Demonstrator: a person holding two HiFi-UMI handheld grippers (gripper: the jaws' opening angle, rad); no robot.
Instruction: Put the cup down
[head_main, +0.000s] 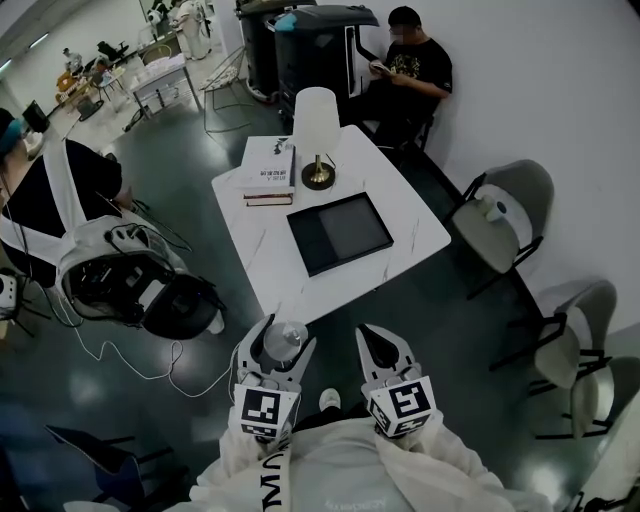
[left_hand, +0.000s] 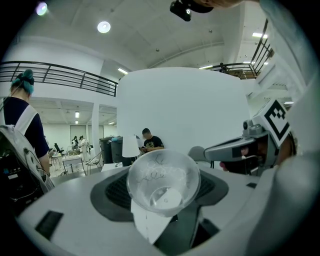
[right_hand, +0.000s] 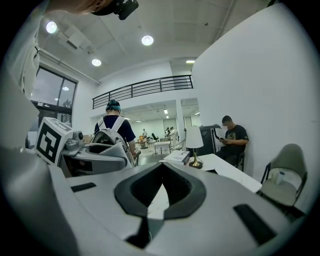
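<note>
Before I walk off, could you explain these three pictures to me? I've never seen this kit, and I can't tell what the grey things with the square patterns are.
There is no robot here. A person holds a two-jawed hand tool, called a gripper, in each hand, and the patterned cubes are parts of those grippers. The wide picture comes from a camera on the person's head, looking down. The other two come from a camera riding on each gripper, looking along its jaws. The left gripper clamps a clear plastic cup. The right gripper has its jaws together and holds nothing. Ahead stands a white table with a lamp, a stack of books and a flat black tray.
</note>
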